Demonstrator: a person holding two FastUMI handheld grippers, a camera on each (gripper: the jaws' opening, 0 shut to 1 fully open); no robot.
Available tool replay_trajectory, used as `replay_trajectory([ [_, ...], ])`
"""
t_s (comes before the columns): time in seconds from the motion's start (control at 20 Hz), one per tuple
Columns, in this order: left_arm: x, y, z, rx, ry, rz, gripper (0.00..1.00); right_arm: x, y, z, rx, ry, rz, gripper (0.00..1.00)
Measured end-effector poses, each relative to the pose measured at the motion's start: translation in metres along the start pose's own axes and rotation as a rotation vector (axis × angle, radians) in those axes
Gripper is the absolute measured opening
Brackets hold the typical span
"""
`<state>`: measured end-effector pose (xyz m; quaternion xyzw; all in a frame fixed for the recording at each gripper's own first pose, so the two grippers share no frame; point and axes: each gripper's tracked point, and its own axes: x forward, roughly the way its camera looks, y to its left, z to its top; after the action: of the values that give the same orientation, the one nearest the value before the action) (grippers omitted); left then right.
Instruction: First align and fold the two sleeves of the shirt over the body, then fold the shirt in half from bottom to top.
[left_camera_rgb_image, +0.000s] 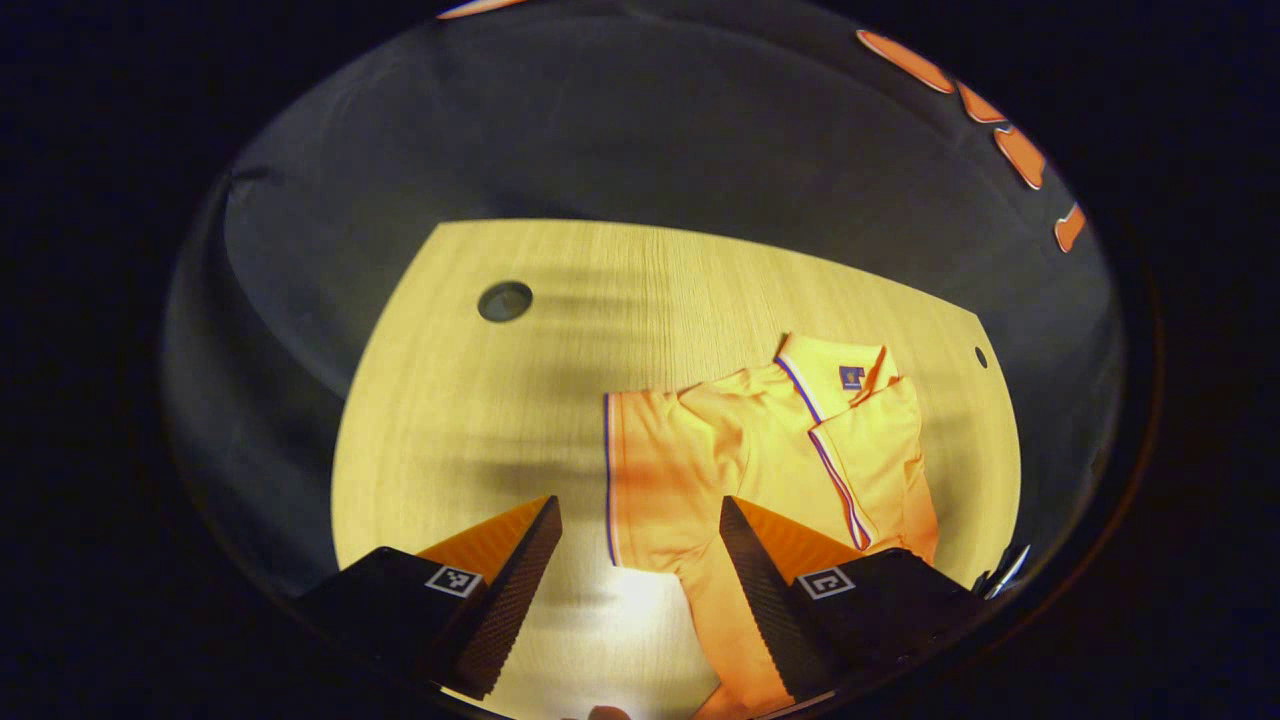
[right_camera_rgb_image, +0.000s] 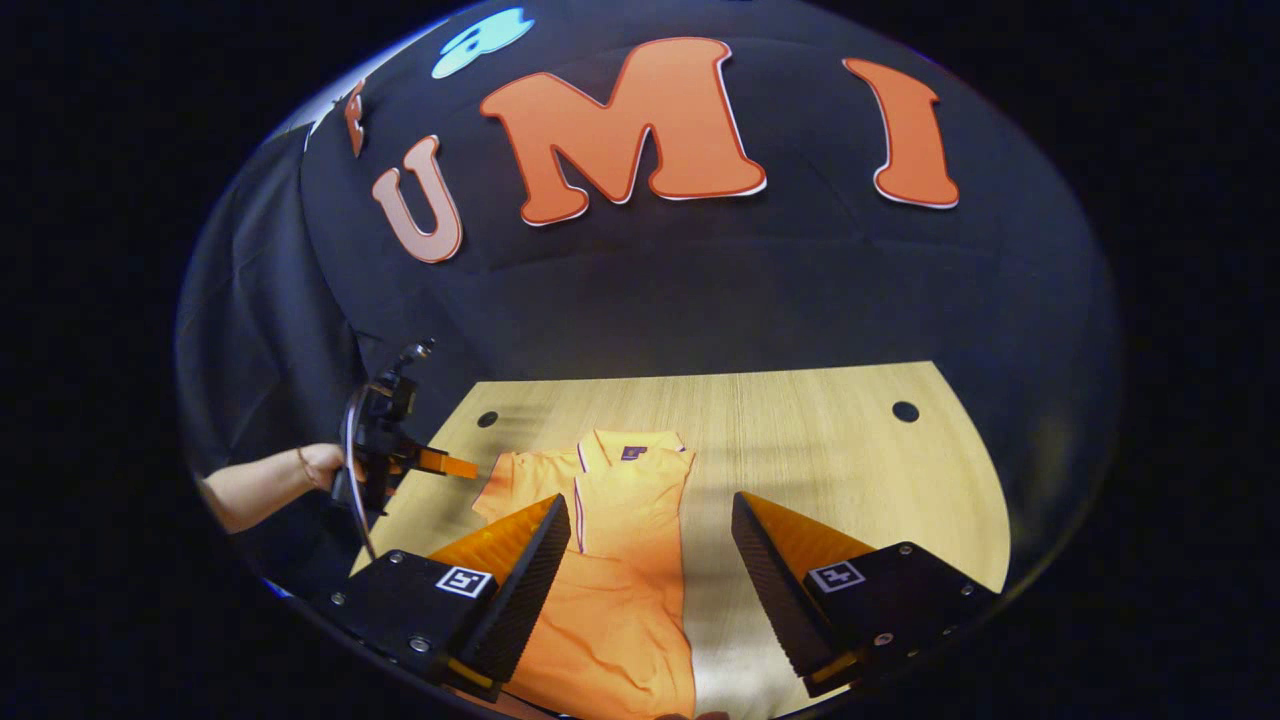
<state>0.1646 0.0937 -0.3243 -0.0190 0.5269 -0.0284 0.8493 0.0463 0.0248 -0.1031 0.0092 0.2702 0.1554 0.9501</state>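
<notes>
The orange shirt (right_camera_rgb_image: 620, 560) lies flat on the table, one sleeve (left_camera_rgb_image: 875, 470) folded over its body.

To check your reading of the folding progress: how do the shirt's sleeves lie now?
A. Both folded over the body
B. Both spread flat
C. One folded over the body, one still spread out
C: on the shirt, one sleeve lies across the body while the other sleeve stays spread on the table.

A wooden table (right_camera_rgb_image: 820, 440) has two small round holes (right_camera_rgb_image: 905, 411) in it, near its back edge.
</notes>
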Motion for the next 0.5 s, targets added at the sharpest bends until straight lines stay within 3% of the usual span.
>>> replay_trajectory([
  [0.35,0.043,0.027,-0.012,0.022,0.100,0.116,0.98,0.003,-0.010,-0.018,0.031,0.037,0.016,0.99],
  [0.5,0.050,0.029,-0.019,0.008,0.120,0.123,0.99,0.005,-0.013,-0.016,0.048,0.031,0.026,0.99],
])
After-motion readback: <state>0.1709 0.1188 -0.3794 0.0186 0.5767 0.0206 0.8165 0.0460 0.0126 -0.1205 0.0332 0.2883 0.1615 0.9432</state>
